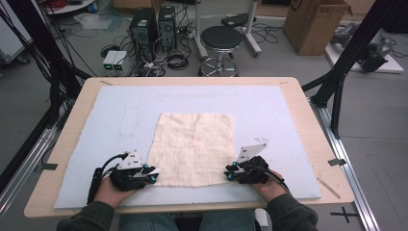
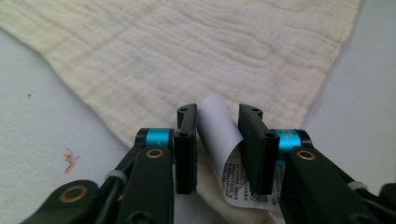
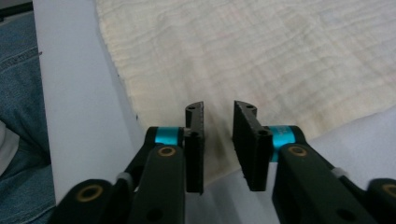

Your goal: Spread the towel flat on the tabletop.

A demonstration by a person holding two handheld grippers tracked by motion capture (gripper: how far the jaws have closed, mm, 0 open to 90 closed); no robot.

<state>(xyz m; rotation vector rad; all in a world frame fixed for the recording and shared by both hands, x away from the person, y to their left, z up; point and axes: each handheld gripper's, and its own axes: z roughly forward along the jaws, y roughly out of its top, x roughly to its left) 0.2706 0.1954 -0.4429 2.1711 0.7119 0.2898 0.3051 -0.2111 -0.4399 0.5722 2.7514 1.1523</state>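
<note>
Left gripper (image 1: 153, 176) at near left corner of cream cloth (image 1: 195, 147), jaws apart around curled white label (image 2: 218, 135). Right gripper (image 1: 229, 173) at near right corner, jaws apart over cloth edge. Cloth flat, mid pale blue mat (image 1: 115, 110).

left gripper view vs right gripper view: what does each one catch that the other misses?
Left gripper view: a white printed care label curling up between the open jaws of the left gripper at a cloth corner, plus a small orange mark on the pad. Right gripper view: the person's jeans past the pad's edge, with the right gripper open. Both: the cream cloth on the pale blue pad.
</note>
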